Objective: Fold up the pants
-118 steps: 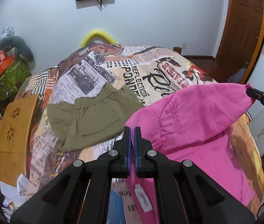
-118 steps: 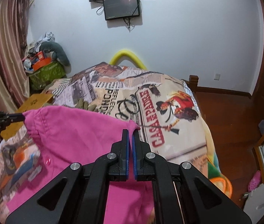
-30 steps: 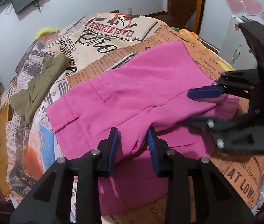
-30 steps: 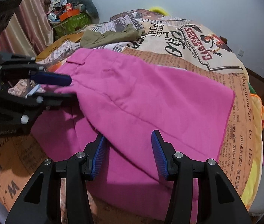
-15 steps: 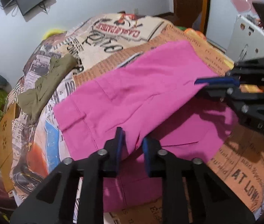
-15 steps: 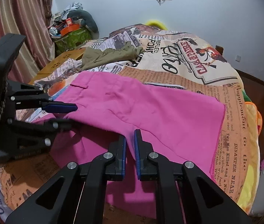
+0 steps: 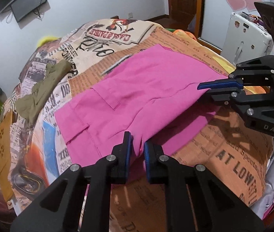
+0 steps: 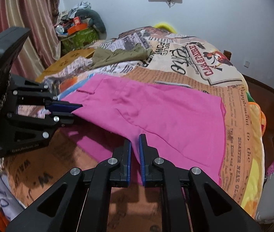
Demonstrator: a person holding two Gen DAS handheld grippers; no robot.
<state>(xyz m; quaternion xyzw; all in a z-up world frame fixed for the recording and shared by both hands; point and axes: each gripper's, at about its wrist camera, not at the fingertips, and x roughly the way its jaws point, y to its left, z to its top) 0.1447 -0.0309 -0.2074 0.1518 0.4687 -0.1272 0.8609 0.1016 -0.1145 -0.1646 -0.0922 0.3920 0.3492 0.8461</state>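
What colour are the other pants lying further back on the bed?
Olive green folded pants, clearest in the right wrist view.

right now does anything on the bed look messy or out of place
The olive shorts lie crumpled and skewed on the bedspread beyond the pink pants. The pink pants themselves aren't flat: each claw, left and right, pinches a near edge.

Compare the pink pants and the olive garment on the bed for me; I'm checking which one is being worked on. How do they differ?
The pink pants lie spread wide on the near part of the bed; the olive garment sits bunched and rumpled farther back. The pink pants' near edge is pinched by the left gripper and the right gripper; nothing touches the olive garment. Both rest on the newspaper-print cover.
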